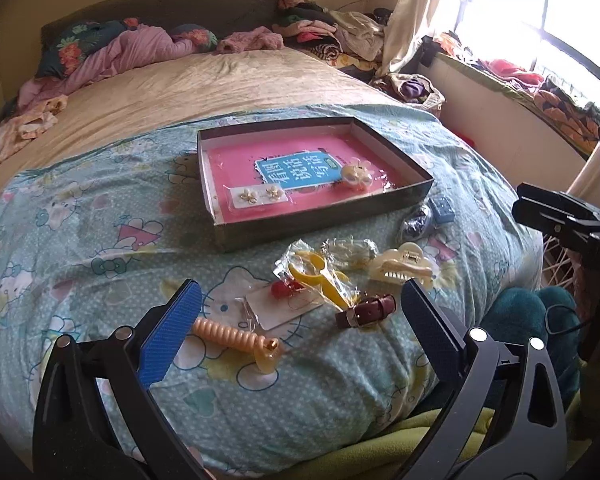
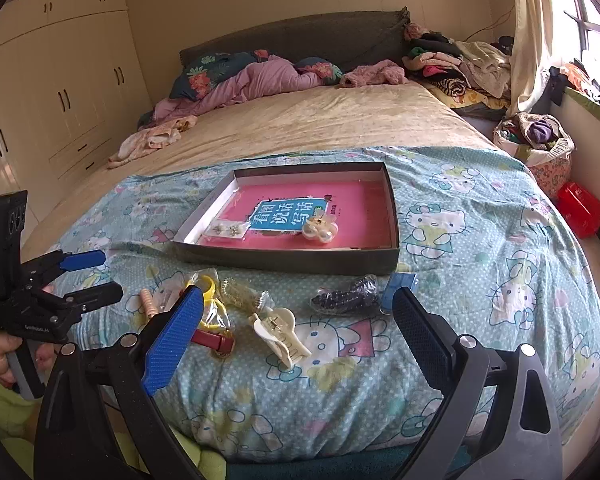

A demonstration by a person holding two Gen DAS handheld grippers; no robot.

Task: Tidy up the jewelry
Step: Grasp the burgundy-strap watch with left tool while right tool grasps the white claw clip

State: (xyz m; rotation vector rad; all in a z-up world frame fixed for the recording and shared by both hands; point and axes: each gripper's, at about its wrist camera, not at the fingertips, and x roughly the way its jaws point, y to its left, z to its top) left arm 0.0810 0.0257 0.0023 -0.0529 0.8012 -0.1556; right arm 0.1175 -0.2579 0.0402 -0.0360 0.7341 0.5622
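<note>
Pink book in grey box; pale blue cartoon-cat quilt; yellow scissors.

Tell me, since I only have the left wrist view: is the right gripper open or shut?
Observer: The right gripper is open, its fingers spread wide and holding nothing.
Operator: What lies in front of it?
Observer: The cream claw clip lies on the quilt between the fingers, with a bag of dark beads just beyond it.
Operator: Anything off to the left of the bed that I can't see?
Observer: Cream wardrobe doors line the wall on that side.
</note>
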